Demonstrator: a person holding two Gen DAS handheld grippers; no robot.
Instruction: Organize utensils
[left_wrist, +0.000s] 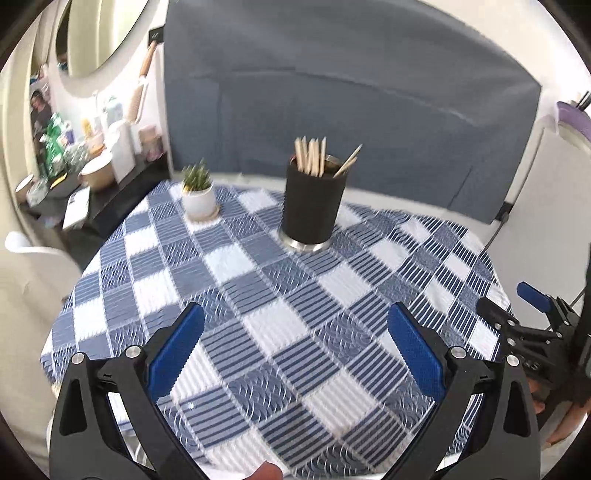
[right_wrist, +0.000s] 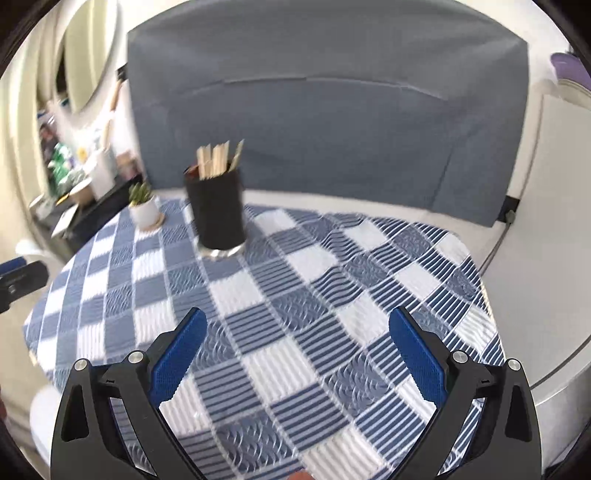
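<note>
We hold our left gripper (left_wrist: 295, 332) low and level, jaws spread wide with nothing between them. Our right gripper (right_wrist: 297, 336) sits the same way, jaws wide apart and empty, just beside the left.

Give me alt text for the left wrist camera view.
The open left gripper hovers empty over a blue-and-white checked tablecloth. Beyond it stand a black holder of wooden chopsticks and a small potted plant.

A potted plant (left_wrist: 198, 192) stands on the checked tablecloth (left_wrist: 258, 332)
</note>
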